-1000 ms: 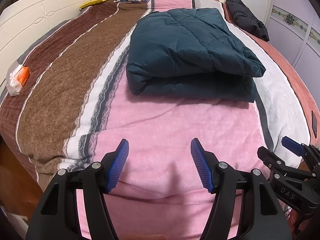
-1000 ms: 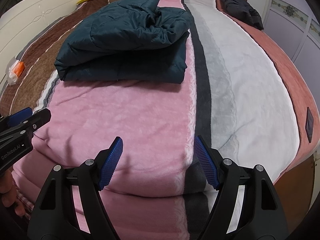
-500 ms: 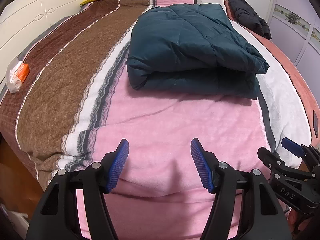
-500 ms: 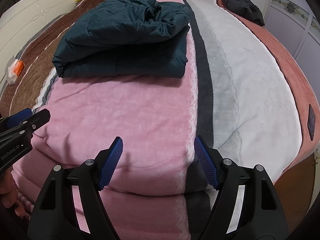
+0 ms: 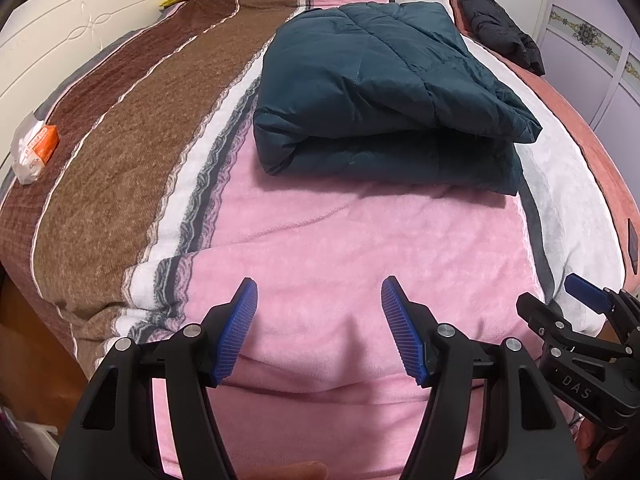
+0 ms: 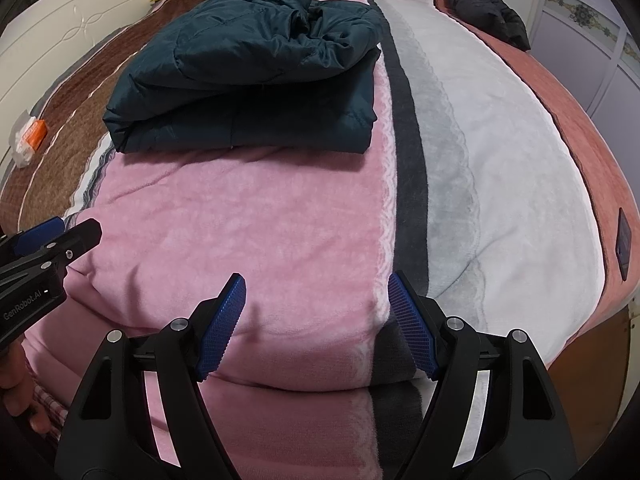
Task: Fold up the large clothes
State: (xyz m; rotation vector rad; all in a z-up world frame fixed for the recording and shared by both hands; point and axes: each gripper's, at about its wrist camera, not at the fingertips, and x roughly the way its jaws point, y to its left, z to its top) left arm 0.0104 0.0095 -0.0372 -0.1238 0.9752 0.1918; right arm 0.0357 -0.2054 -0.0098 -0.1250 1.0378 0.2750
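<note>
Seemingly the folding of this piece is finished. Far left on the bed [image 5: 100, 152] lies a small orange-and-white packet [image 5: 34, 152], well apart from the work. The left gripper [image 5: 319, 330] hovers with jaws spread and empty above the pink stripe. Beyond it, mid-bed, the dark teal jacket [image 5: 380, 92] sits as a squared, layered bundle. The right gripper [image 6: 316, 326] is likewise spread and empty. Far right, a black garment [image 6: 480, 0] lies bunched, probably what is left.
</note>
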